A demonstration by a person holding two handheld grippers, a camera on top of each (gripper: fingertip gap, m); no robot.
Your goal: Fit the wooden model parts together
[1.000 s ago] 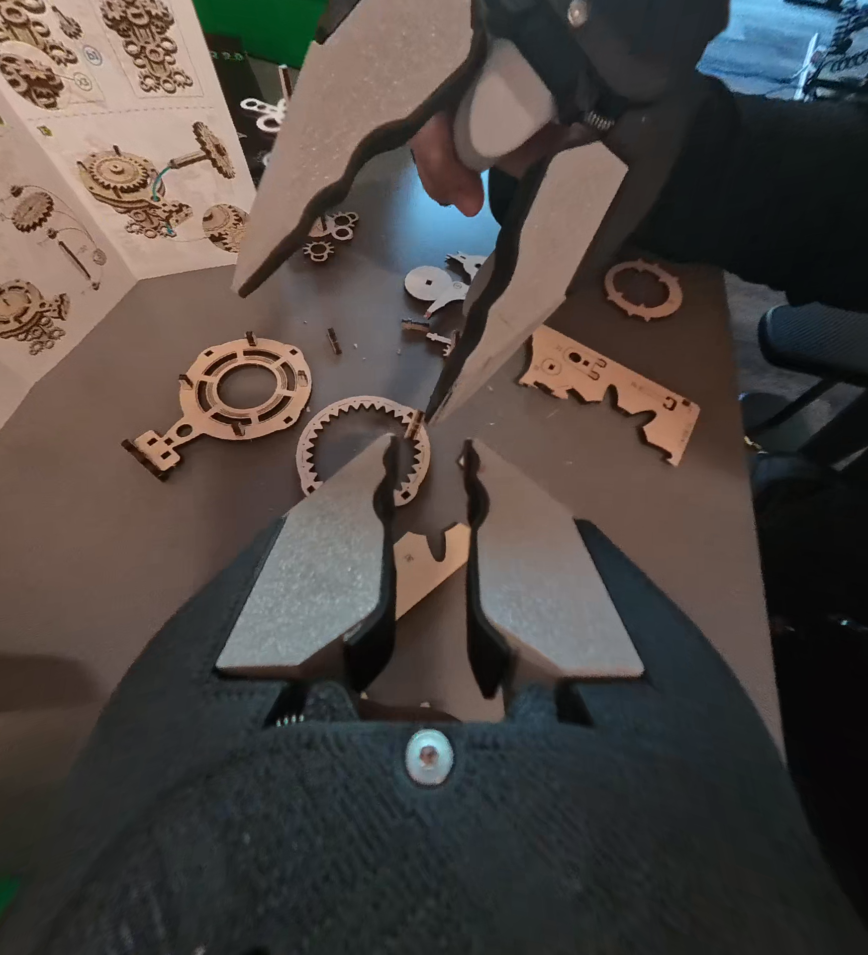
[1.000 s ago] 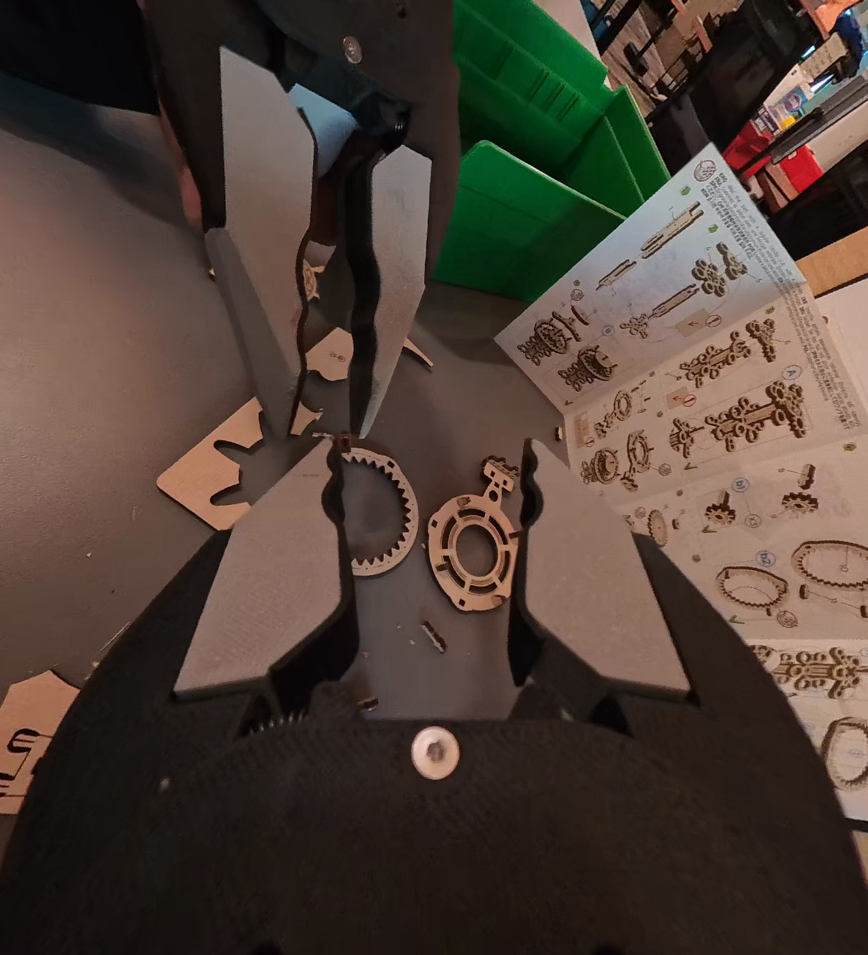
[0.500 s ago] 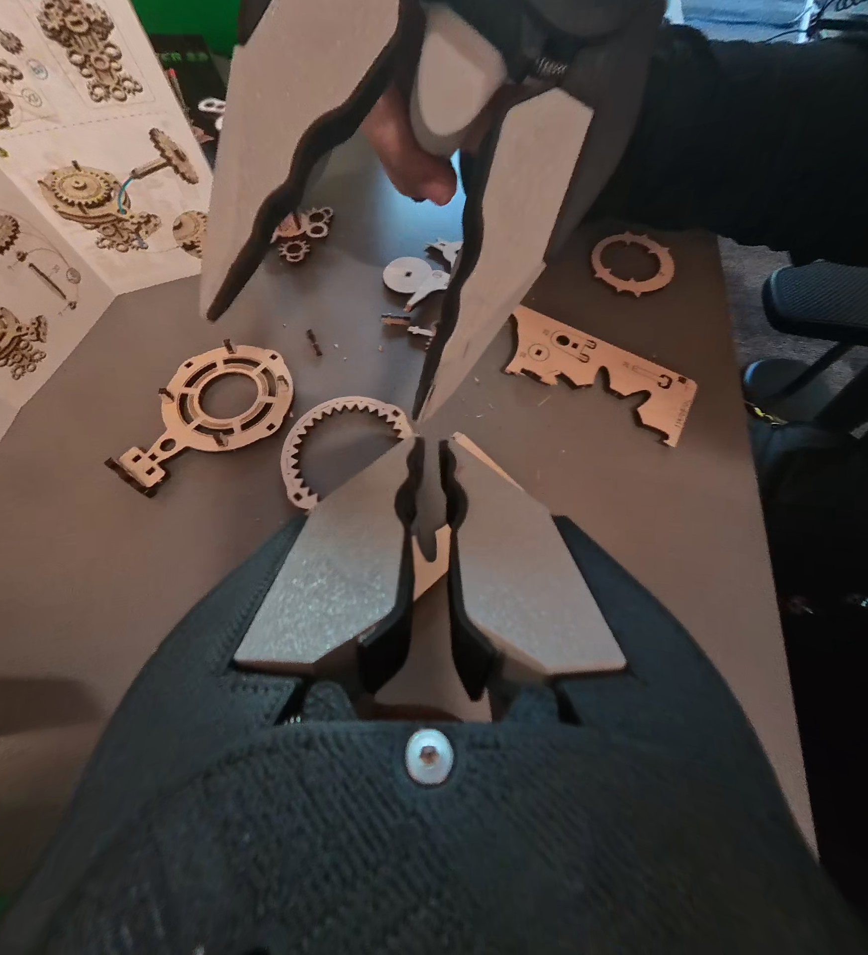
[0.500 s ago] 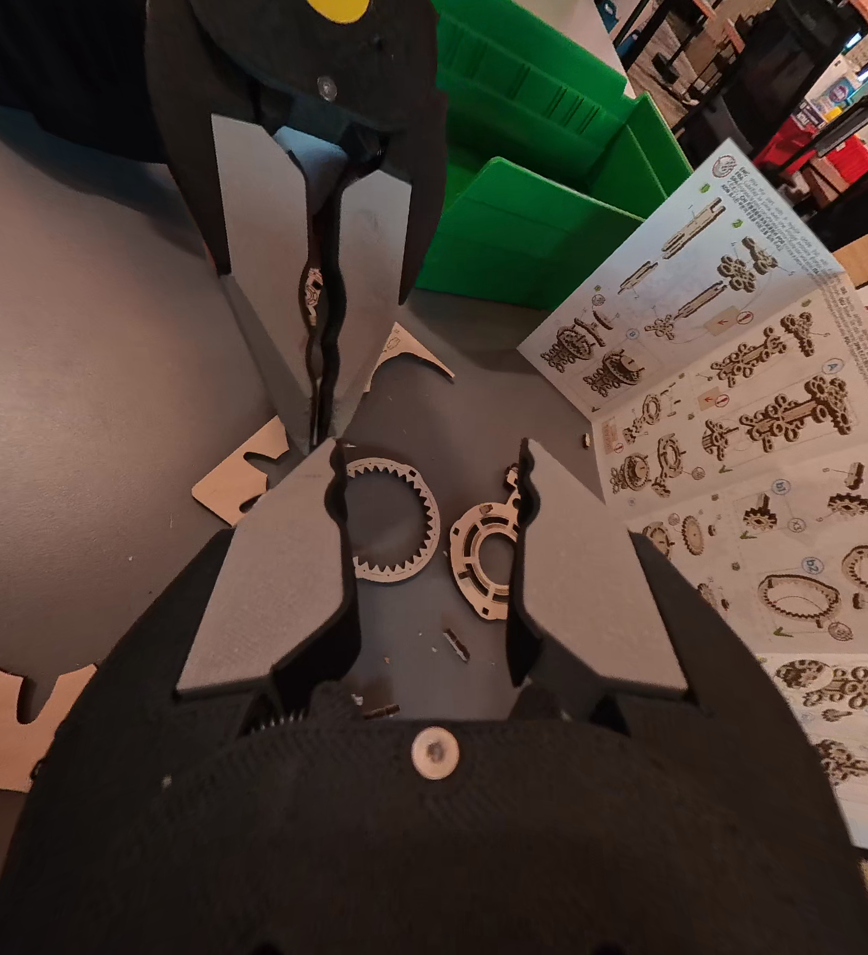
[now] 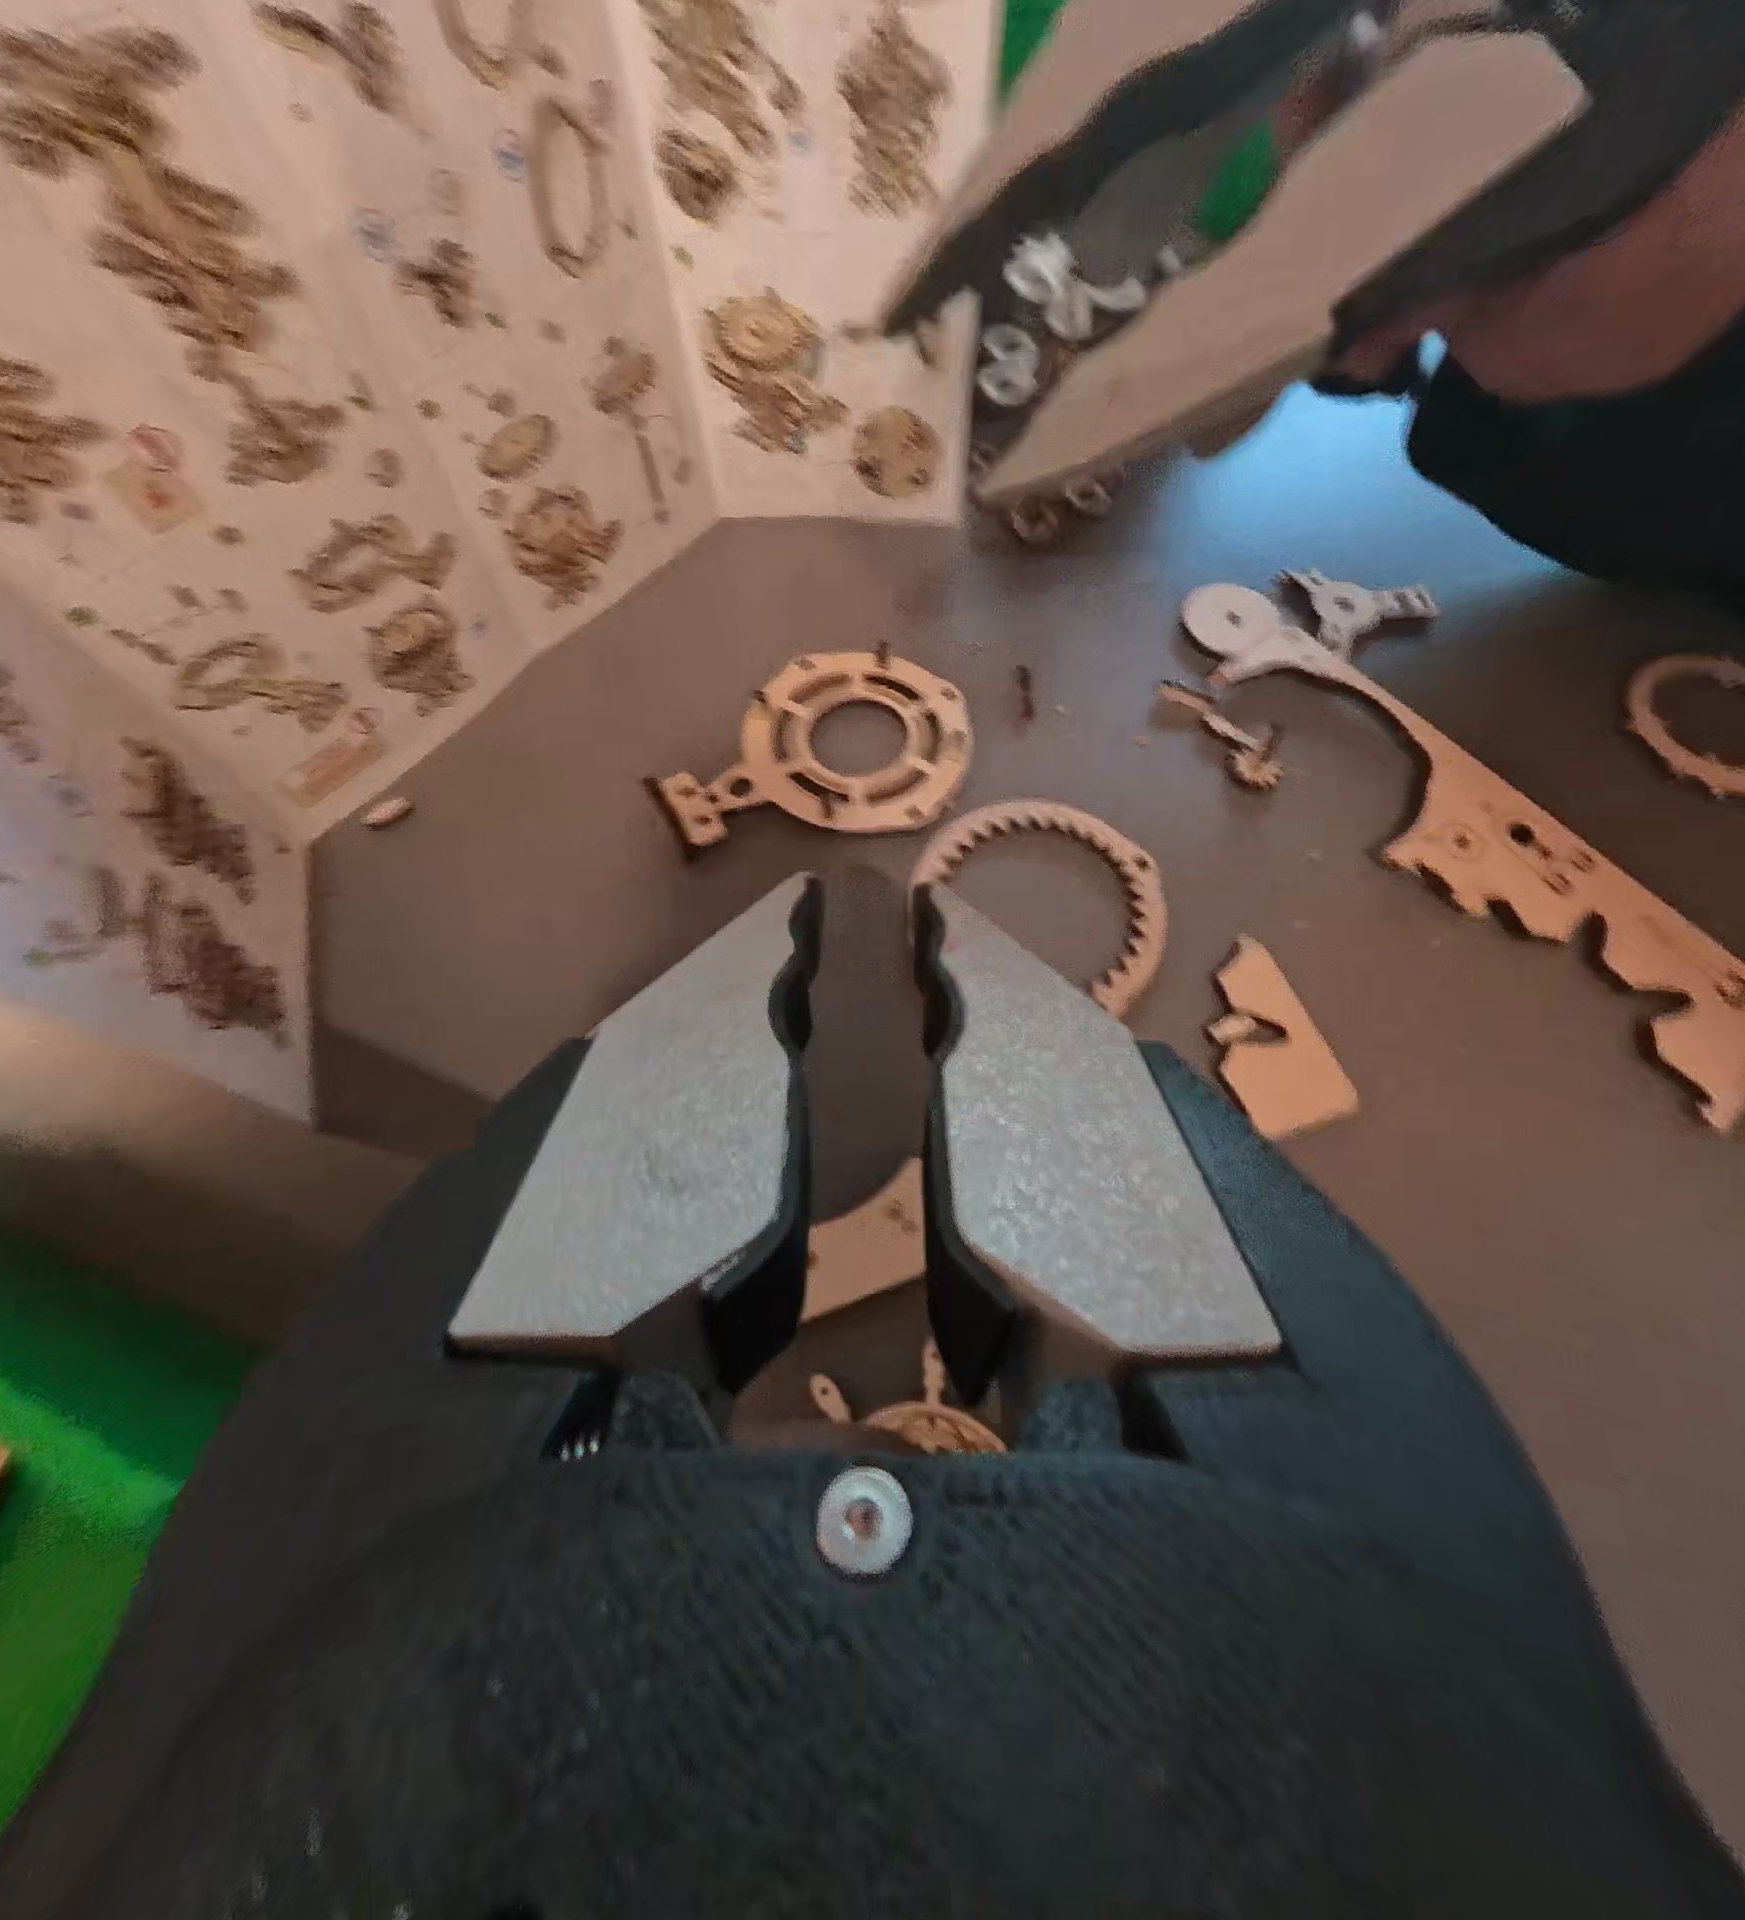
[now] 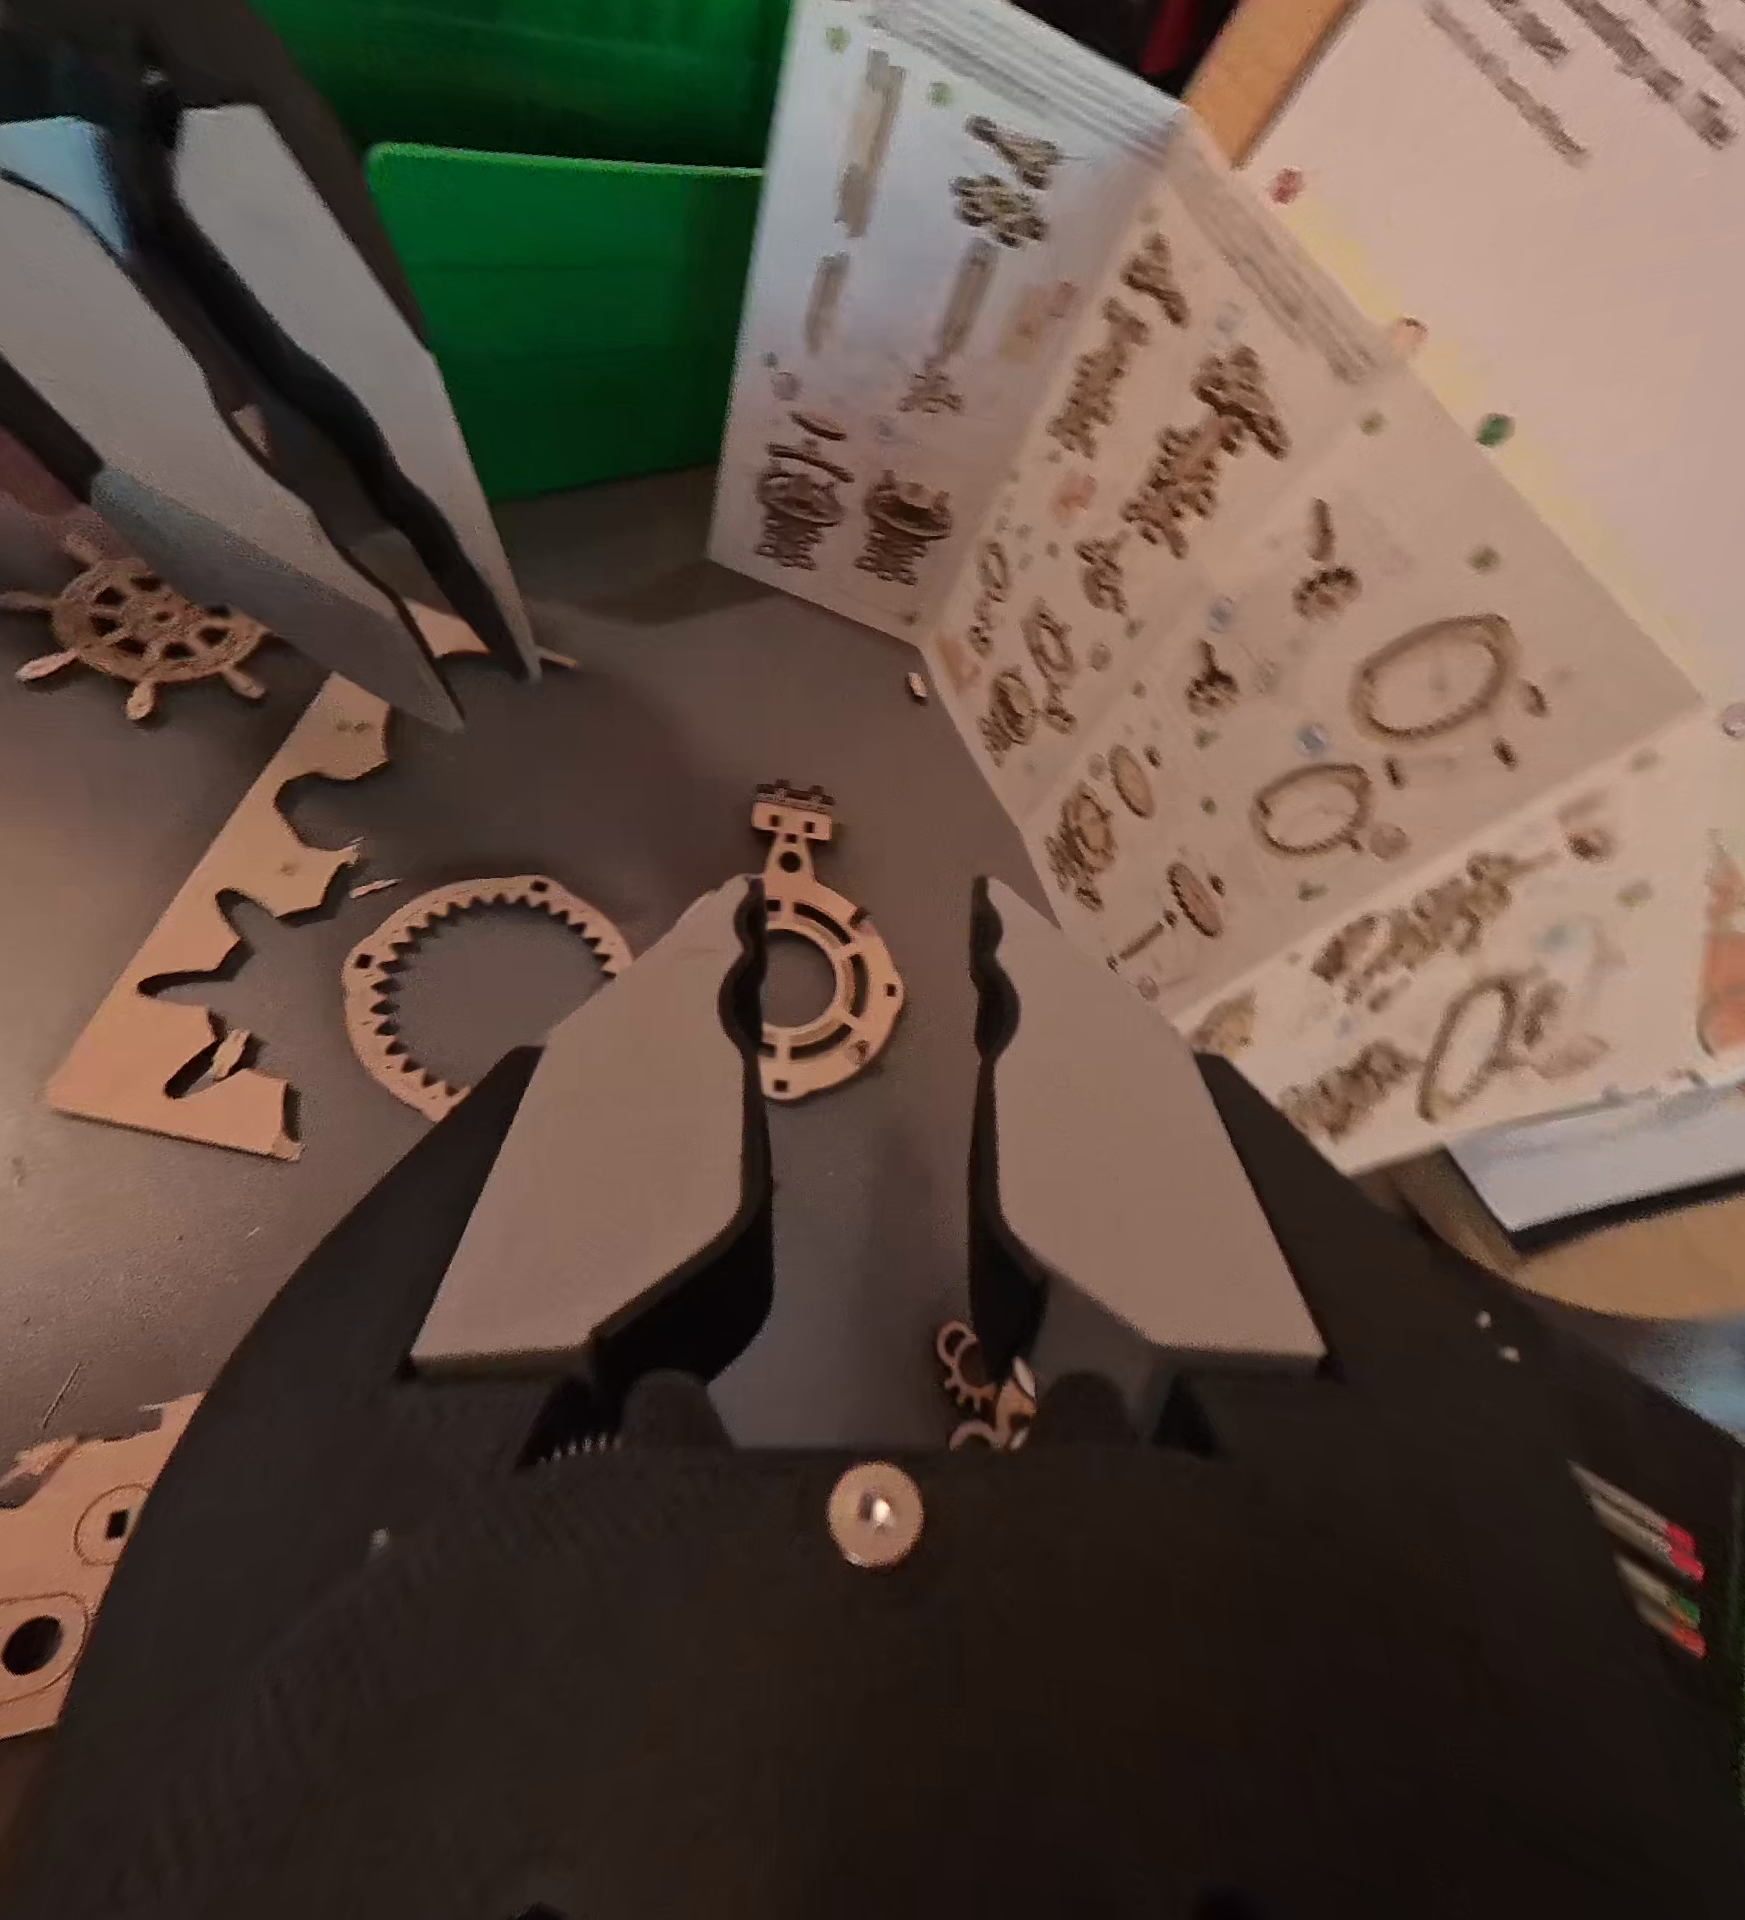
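A wooden ring gear (image 5: pixel 1044 816) with inner teeth lies flat on the dark table, just right of my left gripper (image 5: pixel 866 899). That gripper's jaws stand a narrow gap apart with nothing between them. A round slotted plate with a stem (image 5: pixel 852 743) lies beyond it. In the right wrist view my right gripper (image 6: pixel 866 883) is open and empty above the slotted plate (image 6: pixel 826 997), with the ring gear (image 6: pixel 483 997) to its left. The left gripper (image 6: pixel 491 694) shows at the upper left there. The right gripper (image 5: pixel 941 405) shows raised at the upper right of the left wrist view.
A folded instruction sheet (image 5: pixel 328 416) stands along the table's left side. Offcut strips (image 5: pixel 1574 914), a small offcut (image 5: pixel 1273 1049), a small ring (image 5: pixel 1725 727) and loose parts (image 5: pixel 1294 634) lie to the right. A ship's wheel (image 6: pixel 146 623), an offcut sheet (image 6: pixel 213 977) and green bins (image 6: pixel 577 312) show too.
My left gripper has drawn back and left from the ring gear's rim and its jaws have parted slightly. My right gripper has lifted away, swung over the slotted plate and narrowed.
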